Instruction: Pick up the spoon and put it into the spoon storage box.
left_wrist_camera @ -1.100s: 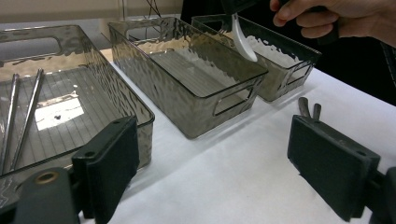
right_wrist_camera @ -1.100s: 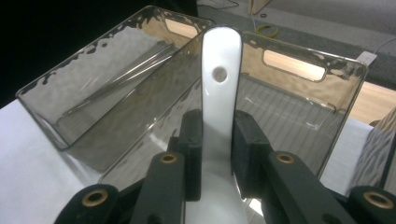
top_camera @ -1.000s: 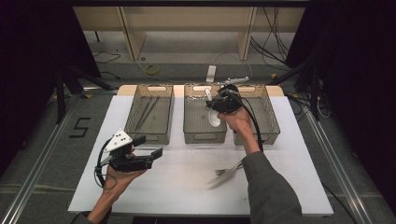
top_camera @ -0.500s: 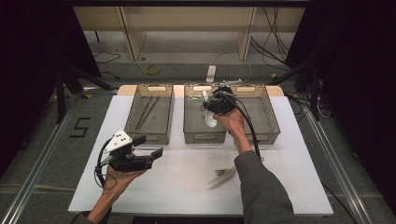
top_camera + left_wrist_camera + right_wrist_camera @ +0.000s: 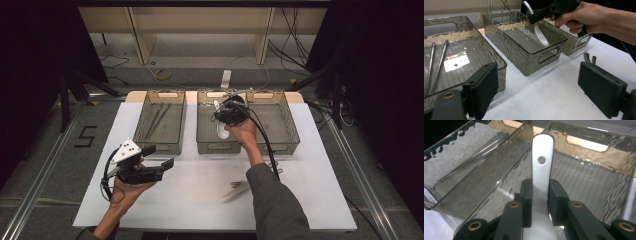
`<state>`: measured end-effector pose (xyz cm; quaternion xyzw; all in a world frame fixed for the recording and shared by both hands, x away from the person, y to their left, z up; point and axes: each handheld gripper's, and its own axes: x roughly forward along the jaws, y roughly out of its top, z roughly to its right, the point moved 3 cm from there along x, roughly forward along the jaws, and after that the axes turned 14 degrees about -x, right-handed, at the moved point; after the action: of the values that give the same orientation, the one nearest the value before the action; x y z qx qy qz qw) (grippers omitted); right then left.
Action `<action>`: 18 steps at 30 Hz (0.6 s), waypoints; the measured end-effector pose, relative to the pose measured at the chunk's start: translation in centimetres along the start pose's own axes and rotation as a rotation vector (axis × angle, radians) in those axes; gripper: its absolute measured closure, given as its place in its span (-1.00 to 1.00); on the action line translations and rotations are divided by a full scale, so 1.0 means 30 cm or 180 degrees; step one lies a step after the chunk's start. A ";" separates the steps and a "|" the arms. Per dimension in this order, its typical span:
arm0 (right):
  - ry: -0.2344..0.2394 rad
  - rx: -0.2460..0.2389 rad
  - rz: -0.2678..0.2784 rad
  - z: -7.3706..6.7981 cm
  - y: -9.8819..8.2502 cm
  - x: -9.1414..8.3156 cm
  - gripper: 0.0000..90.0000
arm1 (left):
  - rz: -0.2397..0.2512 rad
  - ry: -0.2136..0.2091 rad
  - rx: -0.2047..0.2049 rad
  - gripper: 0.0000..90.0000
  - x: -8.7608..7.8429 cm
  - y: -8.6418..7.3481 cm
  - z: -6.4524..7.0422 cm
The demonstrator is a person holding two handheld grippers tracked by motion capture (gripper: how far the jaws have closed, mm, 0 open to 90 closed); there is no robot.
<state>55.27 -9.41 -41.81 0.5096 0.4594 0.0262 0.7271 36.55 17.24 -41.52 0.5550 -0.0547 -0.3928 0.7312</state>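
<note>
- White tabletop carries three smoky see-through bins in a row at its far side, dark curtains and shelving beyond.
- Right gripper clamps a white ceramic soup spoon by its handle: glossy, flat-handled, a small round hole near the handle tip.
- Spoon hangs over the middle bin, bowl end dipping inside toward the near wall, as the left gripper view shows.
- Against the earlier high view, the right hand has sunk and pushed farther into that bin.
- Left gripper sits unmoved at the near left, jaws spread wide with nothing between them.
- Chopsticks lie in the left bin; a fork lies on the tabletop, near the right sleeve.
</note>
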 end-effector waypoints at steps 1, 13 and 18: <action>0.0000 -0.0009 -0.0013 -0.003 -0.001 0.004 0.69 | -0.0001 0.0003 -0.0005 -0.64 0.000 0.000 -0.001; -0.0006 -0.0030 -0.0108 -0.017 -0.013 0.033 0.69 | 0.0009 0.0001 -0.0032 -0.64 0.001 0.000 -0.002; -0.0015 -0.0004 -0.0127 -0.014 -0.020 0.043 0.68 | 0.0018 0.0002 -0.0035 -0.64 -0.003 0.002 -0.005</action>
<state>55.45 -8.75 -43.13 0.5000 0.4677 0.0107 0.7288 36.61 17.41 -41.49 0.5509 -0.0539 -0.3908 0.7354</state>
